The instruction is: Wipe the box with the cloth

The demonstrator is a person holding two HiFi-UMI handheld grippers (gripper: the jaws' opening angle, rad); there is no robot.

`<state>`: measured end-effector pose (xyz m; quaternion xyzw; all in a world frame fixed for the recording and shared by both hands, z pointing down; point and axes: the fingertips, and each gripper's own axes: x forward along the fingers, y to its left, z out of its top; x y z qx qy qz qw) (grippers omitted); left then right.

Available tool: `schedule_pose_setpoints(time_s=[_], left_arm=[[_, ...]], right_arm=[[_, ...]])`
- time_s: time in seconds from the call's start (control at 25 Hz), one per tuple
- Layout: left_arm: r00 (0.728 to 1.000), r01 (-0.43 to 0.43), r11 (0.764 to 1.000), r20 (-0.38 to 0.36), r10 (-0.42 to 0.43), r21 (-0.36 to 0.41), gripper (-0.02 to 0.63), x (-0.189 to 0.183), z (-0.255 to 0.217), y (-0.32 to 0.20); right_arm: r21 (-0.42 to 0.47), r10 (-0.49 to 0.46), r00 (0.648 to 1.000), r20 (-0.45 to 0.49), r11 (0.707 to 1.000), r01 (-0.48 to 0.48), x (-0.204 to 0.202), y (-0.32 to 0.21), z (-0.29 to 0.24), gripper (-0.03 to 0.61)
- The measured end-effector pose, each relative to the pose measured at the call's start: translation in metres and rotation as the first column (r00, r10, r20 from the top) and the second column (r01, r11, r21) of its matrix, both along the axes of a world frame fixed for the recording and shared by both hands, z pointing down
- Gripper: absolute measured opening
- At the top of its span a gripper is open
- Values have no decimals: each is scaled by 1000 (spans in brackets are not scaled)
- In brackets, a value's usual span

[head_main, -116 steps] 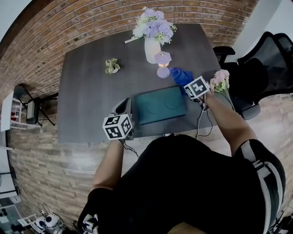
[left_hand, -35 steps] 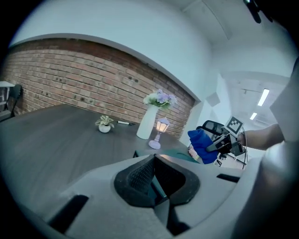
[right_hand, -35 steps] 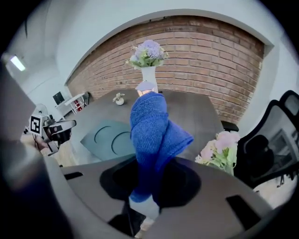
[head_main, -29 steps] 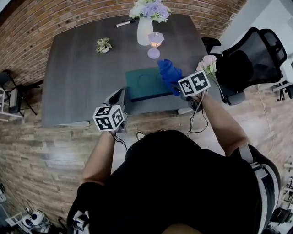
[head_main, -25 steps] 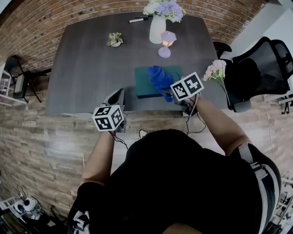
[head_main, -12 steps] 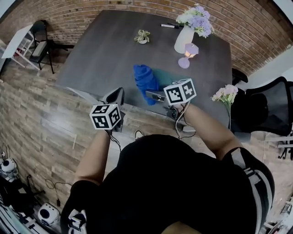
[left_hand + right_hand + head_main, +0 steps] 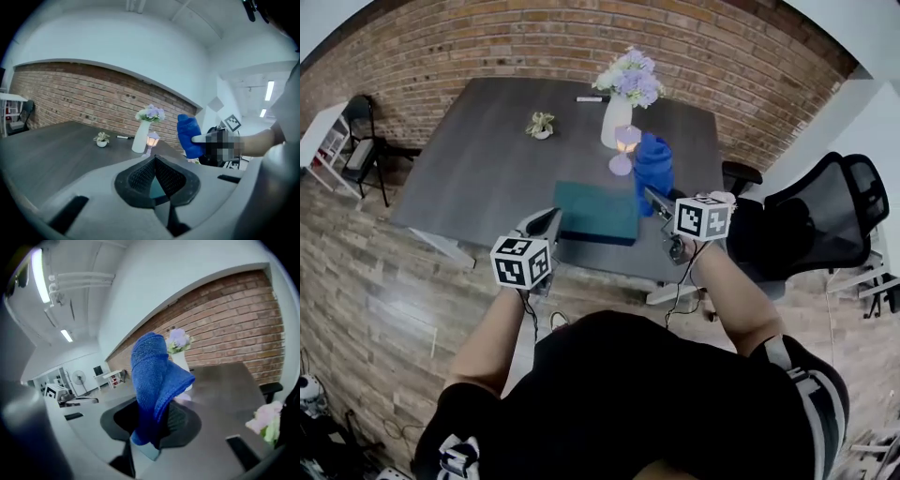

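A dark grey table [image 7: 478,173] stands against a brick wall [image 7: 487,42] on a wood-plank floor [image 7: 375,300]. A black office chair [image 7: 825,216] fills the right of the head view. At the table's far side stand a white vase of flowers [image 7: 616,114], a small lamp [image 7: 623,150] and a little plant [image 7: 541,124].

The teal box [image 7: 596,212] lies flat by the near edge. My right gripper [image 7: 656,199] is clamped on the blue cloth [image 7: 653,167], which sticks up from the jaws. Half a second ago I held the cloth over the box's left end; now it is off the right end, beside the lamp.

My left gripper [image 7: 546,223] has stayed at the near edge, just left of the box, tips together on nothing. The table's left half lies bare.
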<state>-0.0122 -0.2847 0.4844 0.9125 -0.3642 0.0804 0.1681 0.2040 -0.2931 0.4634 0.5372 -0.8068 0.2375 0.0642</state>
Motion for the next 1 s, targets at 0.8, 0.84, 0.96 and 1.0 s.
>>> schedule_pose_setpoints(time_s=[0.8, 0.84, 0.96, 1.0], left_arm=[[1000, -10, 1000, 29, 10, -6, 9, 57, -1, 43], [1000, -8, 1000, 24, 8, -6, 9, 57, -3, 42], [1000, -12, 1000, 22, 12, -24, 9, 56, 4, 47], [999, -14, 999, 30, 15, -35, 9, 55, 9, 51]], right_arm=[[48, 120, 988, -98, 992, -116, 83, 42, 10, 103], [50, 117, 988, -105, 992, -112, 84, 42, 12, 103], [37, 113, 990, -89, 993, -110, 81, 43, 25, 103], [25, 110, 991, -82, 994, -109, 78, 45, 32, 103]])
